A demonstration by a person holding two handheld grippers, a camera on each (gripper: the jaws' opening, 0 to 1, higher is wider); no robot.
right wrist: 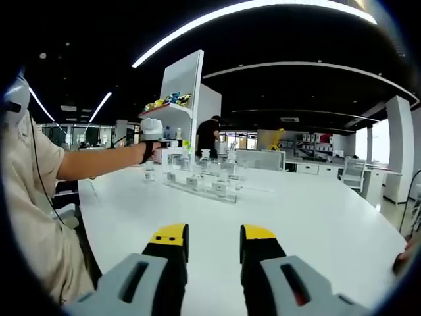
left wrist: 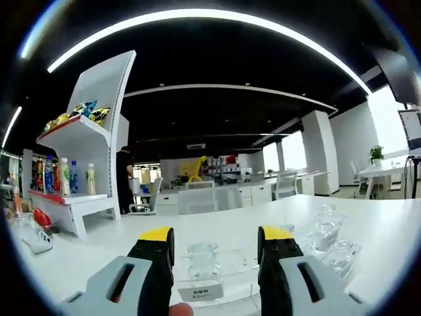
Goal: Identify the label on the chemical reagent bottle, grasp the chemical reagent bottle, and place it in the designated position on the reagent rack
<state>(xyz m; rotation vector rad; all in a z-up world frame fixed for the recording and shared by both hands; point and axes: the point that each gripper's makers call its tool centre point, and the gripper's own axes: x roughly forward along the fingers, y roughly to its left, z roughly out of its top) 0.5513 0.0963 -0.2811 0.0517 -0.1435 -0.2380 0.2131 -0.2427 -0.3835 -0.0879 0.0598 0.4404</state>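
In the left gripper view the left tongs (left wrist: 215, 245) stood wide apart, holding nothing, with a clear glass bottle (left wrist: 202, 257) between the two yellow-tipped jaws but touching neither. The bottle stood upright in a clear rack (left wrist: 227, 284) on the white surface (left wrist: 388, 227), and a small white label (left wrist: 200, 293) was fixed to the rack's front just below the bottle; its print was too small to read. More clear bottles (left wrist: 327, 227) stood in the rack to the right of that bottle. Well beyond the rack, a white display shelf (left wrist: 82, 155) held coloured drink bottles (left wrist: 64, 176) and snack packets (left wrist: 77, 112).

In the right gripper view the right tongs (right wrist: 214, 238) were also spread and empty, hovering over bare surface well short of the rack (right wrist: 200, 183). The person's outstretched arm (right wrist: 99, 162) reached to the rack's left end, where the left tongs (right wrist: 163, 148) met the bottles. A person in dark clothes (right wrist: 208, 137) stood behind the rack, near the display shelf.
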